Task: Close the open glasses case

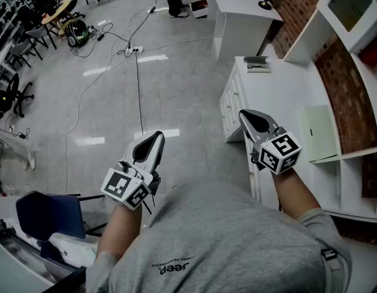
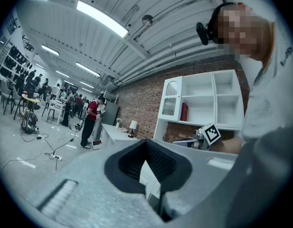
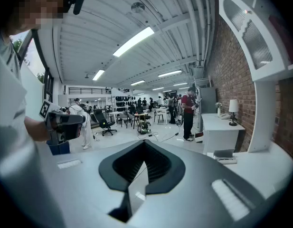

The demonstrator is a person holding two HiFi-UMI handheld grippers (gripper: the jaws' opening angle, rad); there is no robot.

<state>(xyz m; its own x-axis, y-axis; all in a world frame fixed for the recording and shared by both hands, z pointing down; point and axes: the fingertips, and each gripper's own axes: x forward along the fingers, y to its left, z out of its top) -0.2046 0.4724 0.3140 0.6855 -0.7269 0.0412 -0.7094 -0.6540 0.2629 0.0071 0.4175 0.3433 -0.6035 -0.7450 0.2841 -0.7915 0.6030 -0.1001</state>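
Note:
The open glasses case is a small grey box lying at the far end of a white counter; the right gripper view shows the case low on the right. Both grippers are held in front of the person's body, well short of the case. My left gripper hangs over the floor, its jaws shut and empty. My right gripper is at the counter's near left edge, pointing slightly down, jaws together with nothing between them.
A white shelf unit stands against the brick wall on the right. A pale green flat piece lies on the counter. A desk with a lamp stands beyond it. Cables and a power strip cross the floor; a blue chair is at lower left.

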